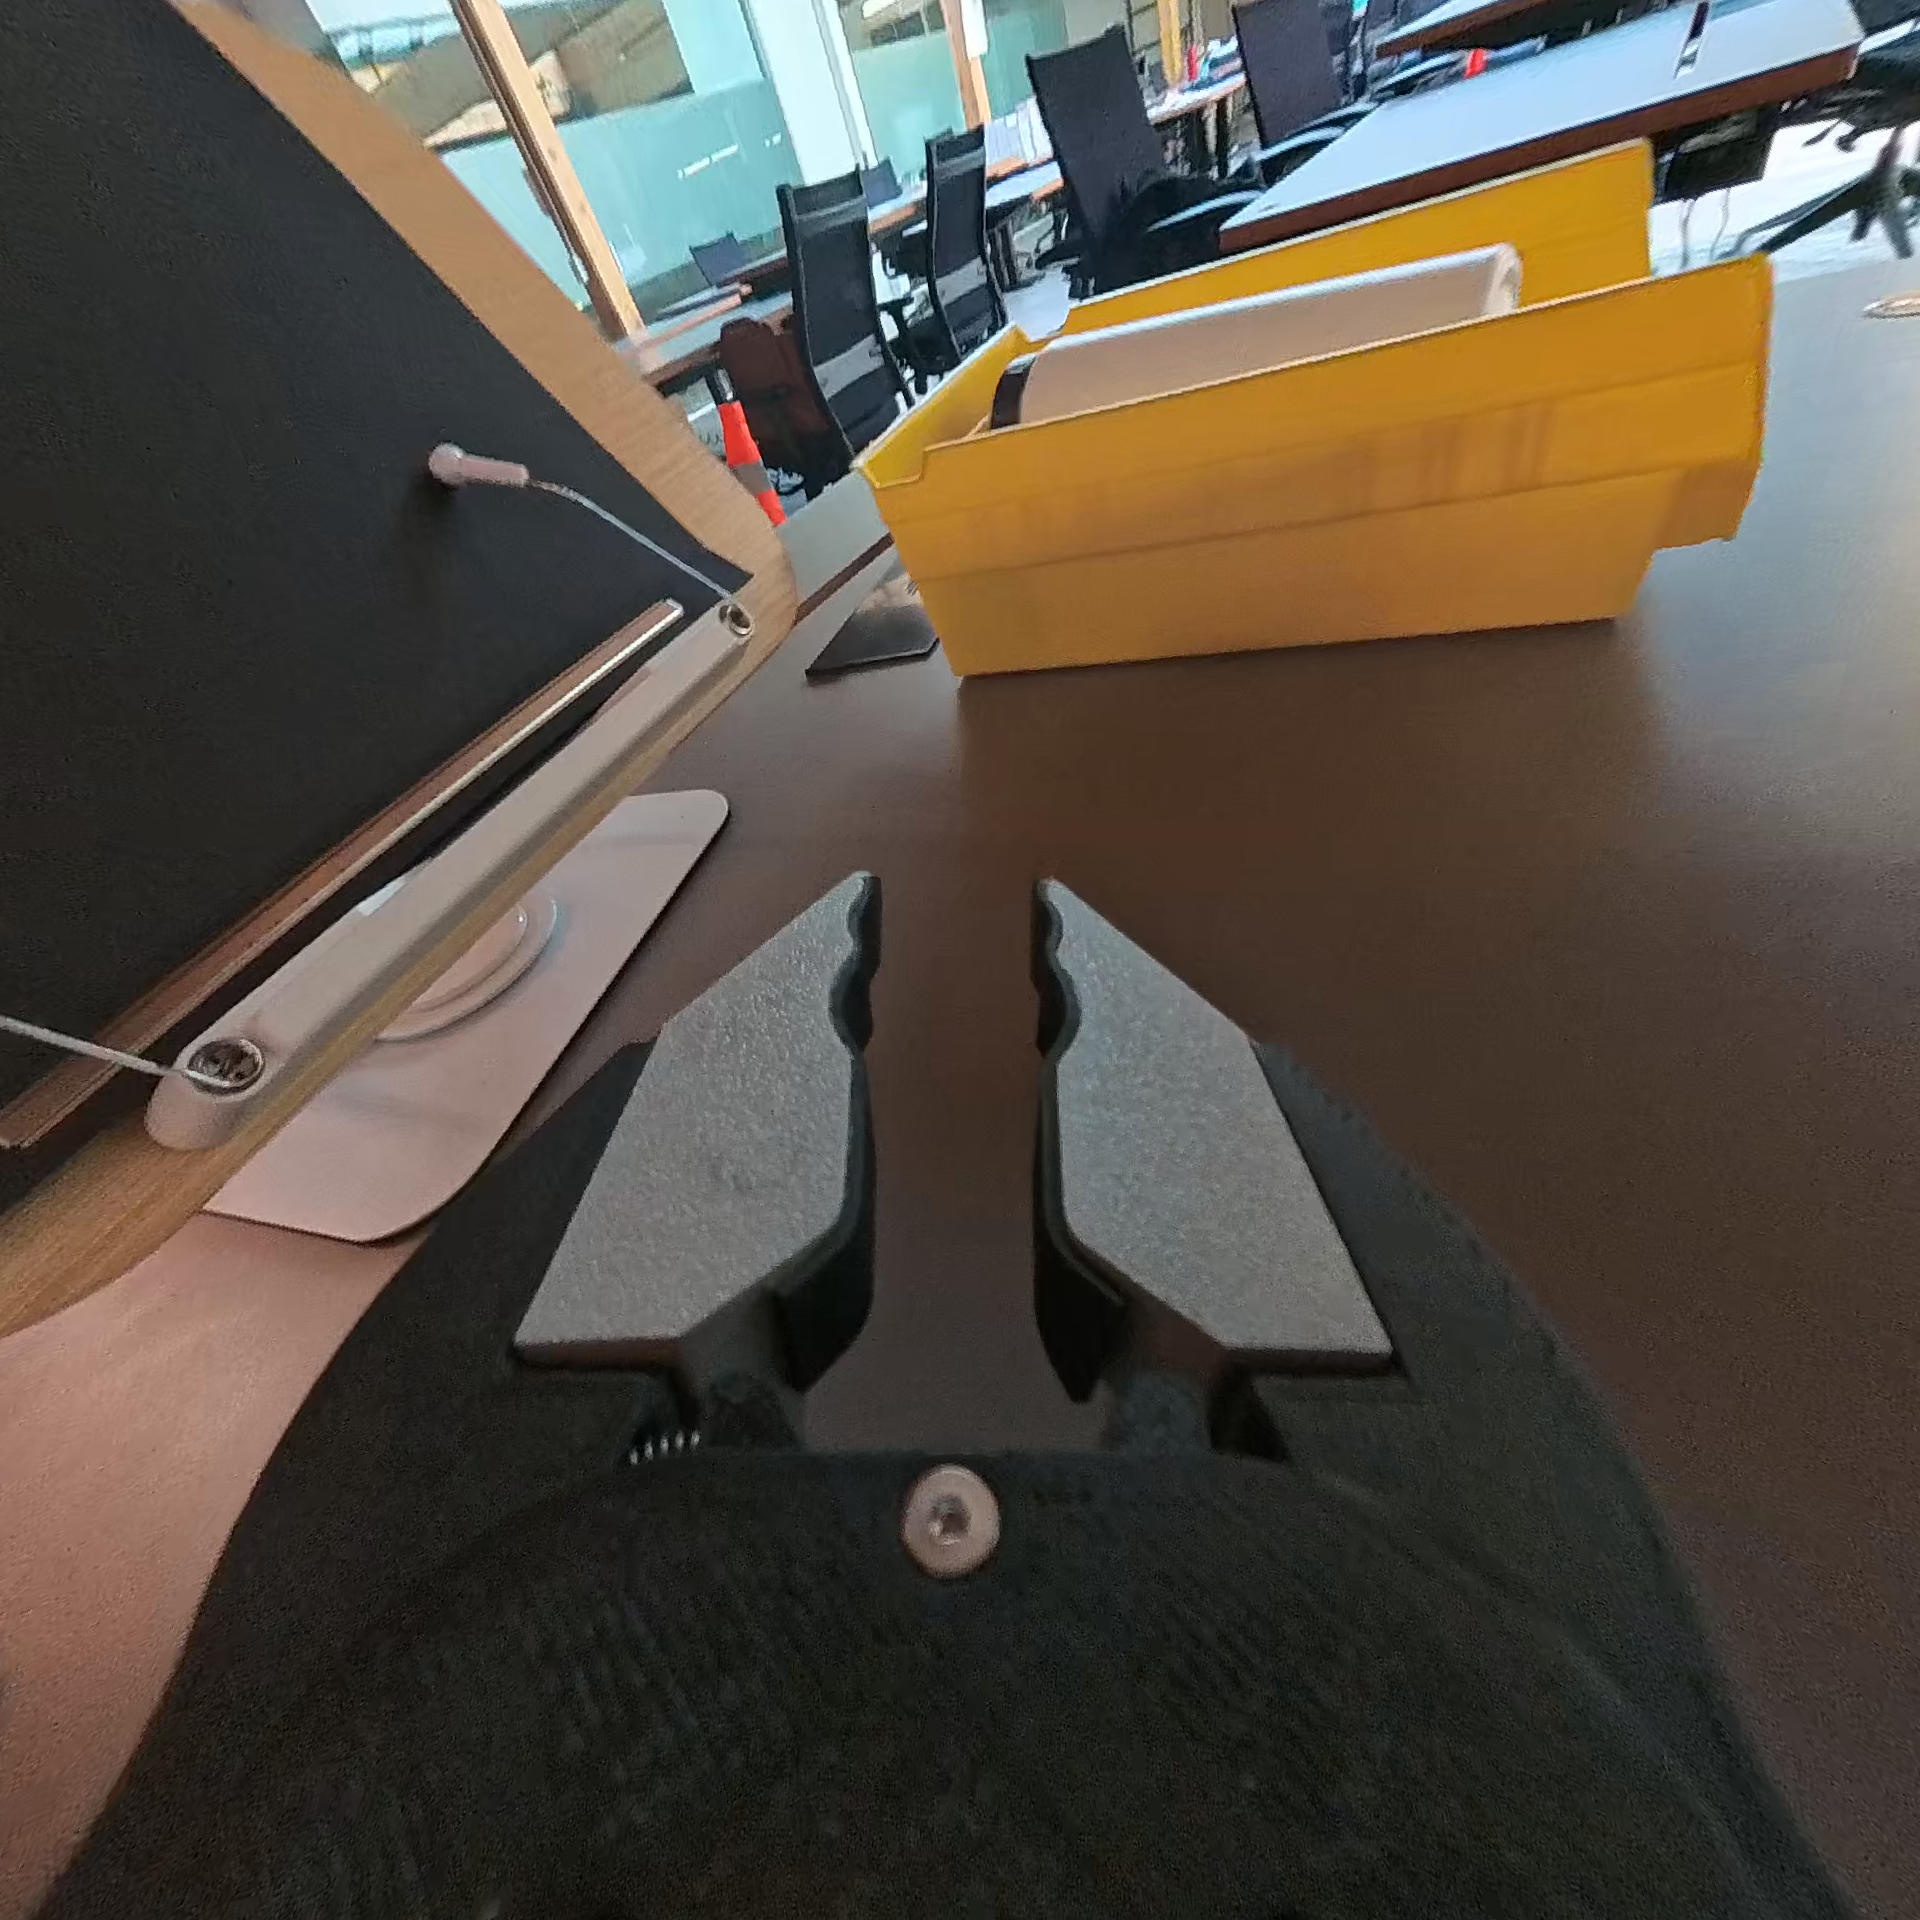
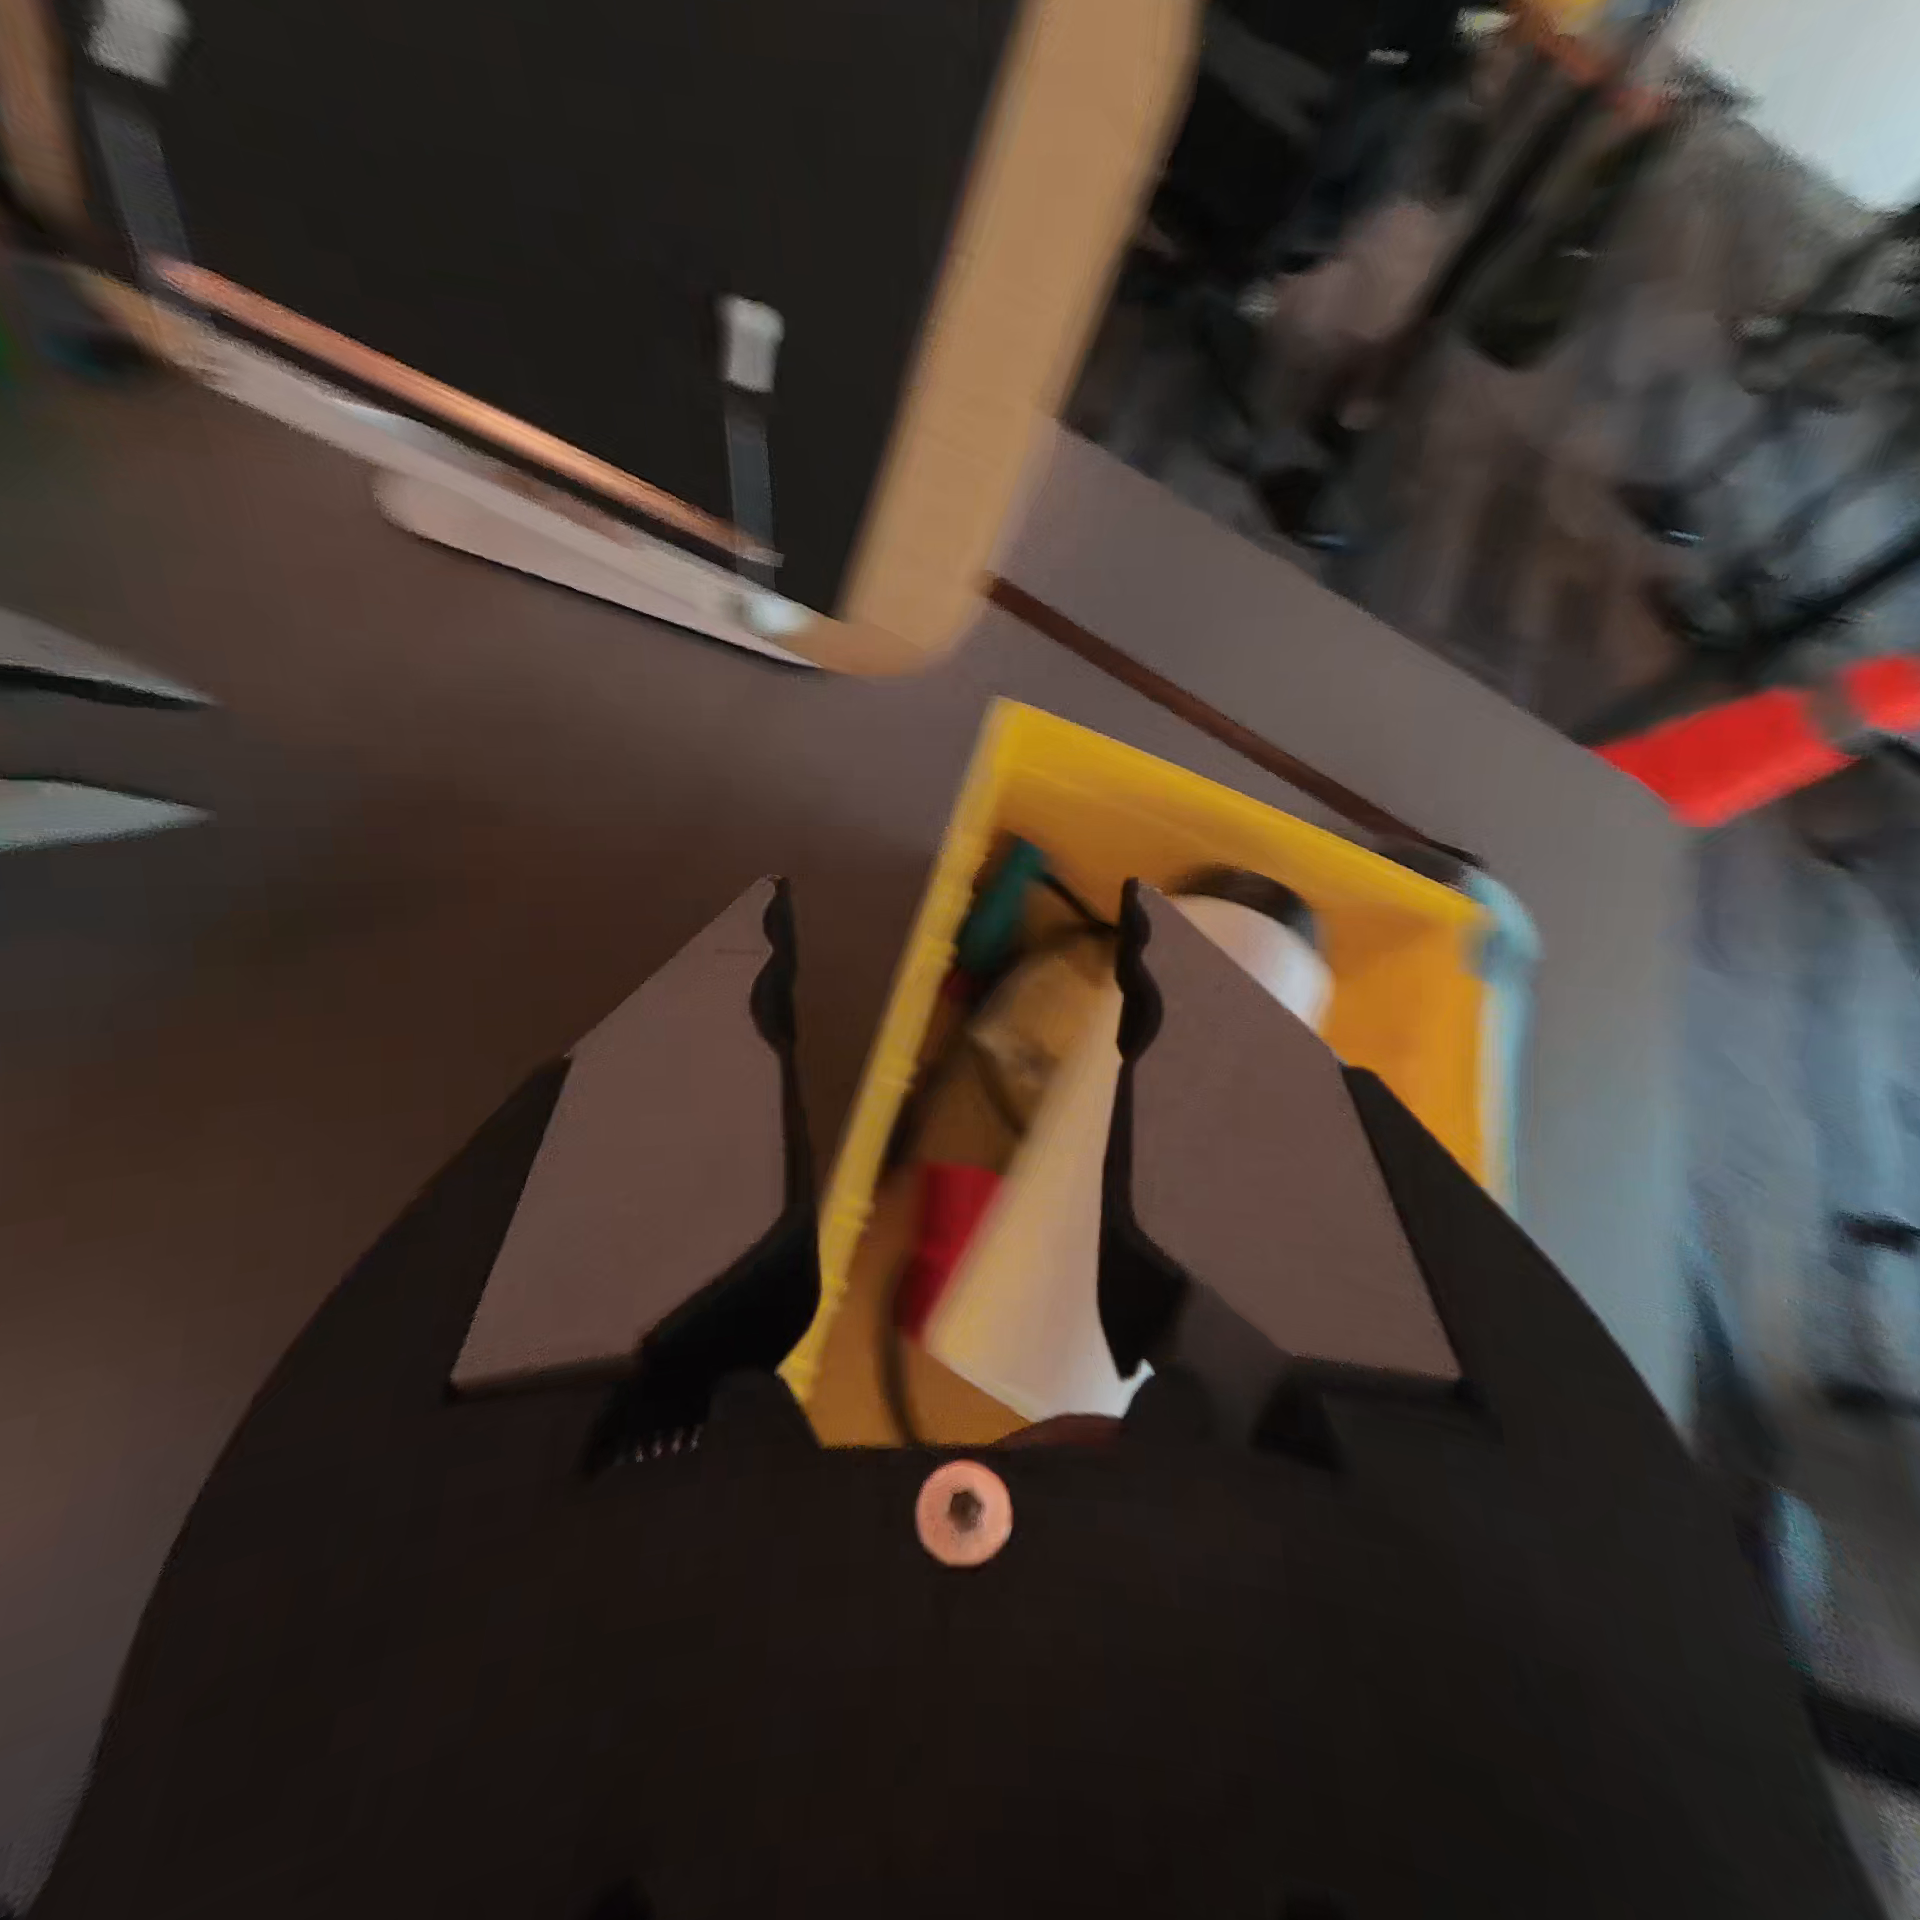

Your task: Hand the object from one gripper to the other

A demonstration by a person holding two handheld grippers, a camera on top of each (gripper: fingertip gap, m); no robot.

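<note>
A yellow bin [image 1: 1320,520] stands on the dark brown table [image 1: 1351,883], with a white cylinder [image 1: 1257,332] with a dark cap lying in it. My left gripper [image 1: 956,914] is open and empty, low over the table, well short of the bin. In the blurred right wrist view, my right gripper [image 2: 956,914] is open and empty above the yellow bin [image 2: 1392,997]. The white cylinder [image 2: 1049,1195] lies in it beside a green item [image 2: 1003,904], a red item [image 2: 951,1236] and dark wires. The right finger [image 2: 1236,1122] covers part of the cylinder.
A black panel with a wooden edge [image 1: 260,468] leans on a silver stand with a flat base [image 1: 499,1039] at the left of the table. It also shows in the right wrist view [image 2: 644,260]. Office chairs [image 1: 852,312] and desks stand behind. An orange cone [image 1: 748,457] stands beyond the table edge. About 25 cm separates my left fingertips from my right. My right gripper is the nearer one to the white cylinder [image 2: 1049,1195]: about 15 cm, against 30 cm. Measured from the fingertips, the green item [image 2: 1003,904] is 20 cm or so from the right gripper and 25 cm from the left.
</note>
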